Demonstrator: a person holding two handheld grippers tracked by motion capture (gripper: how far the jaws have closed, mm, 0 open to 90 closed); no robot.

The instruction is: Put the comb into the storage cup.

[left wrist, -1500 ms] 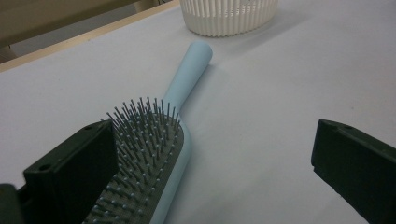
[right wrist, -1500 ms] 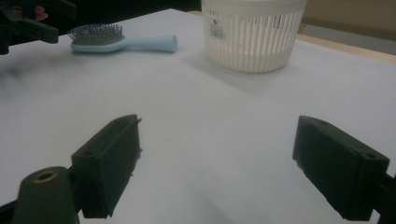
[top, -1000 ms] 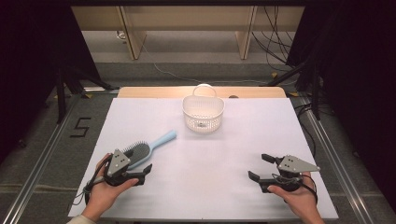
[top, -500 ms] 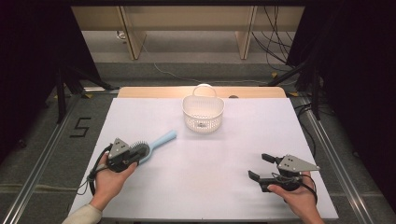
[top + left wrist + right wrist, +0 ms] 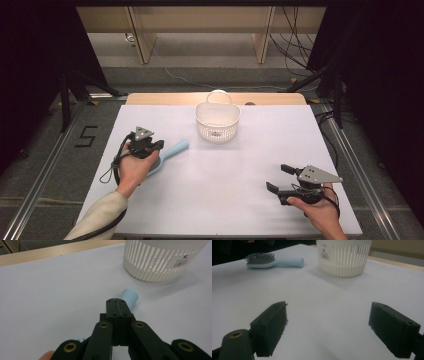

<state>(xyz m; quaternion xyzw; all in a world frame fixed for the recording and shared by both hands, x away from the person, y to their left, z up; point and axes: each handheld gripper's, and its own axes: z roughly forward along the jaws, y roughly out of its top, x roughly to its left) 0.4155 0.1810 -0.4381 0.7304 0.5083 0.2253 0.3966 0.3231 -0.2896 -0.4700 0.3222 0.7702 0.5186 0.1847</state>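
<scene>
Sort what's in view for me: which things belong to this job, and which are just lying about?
In the job: blue hairbrush, white basket, left gripper shut over the brush, right gripper open.
Lying about: floor cables, number 5 floor mark, wooden board edge.

Smooth plastic hairbrush (image 5: pixel 272 262), slotted glossy plastic basket (image 5: pixel 217 121)

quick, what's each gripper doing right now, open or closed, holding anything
Left gripper: closed, fingers together above the blue hairbrush; no grip on it can be seen.
Right gripper: open, nothing between its fingers.
</scene>
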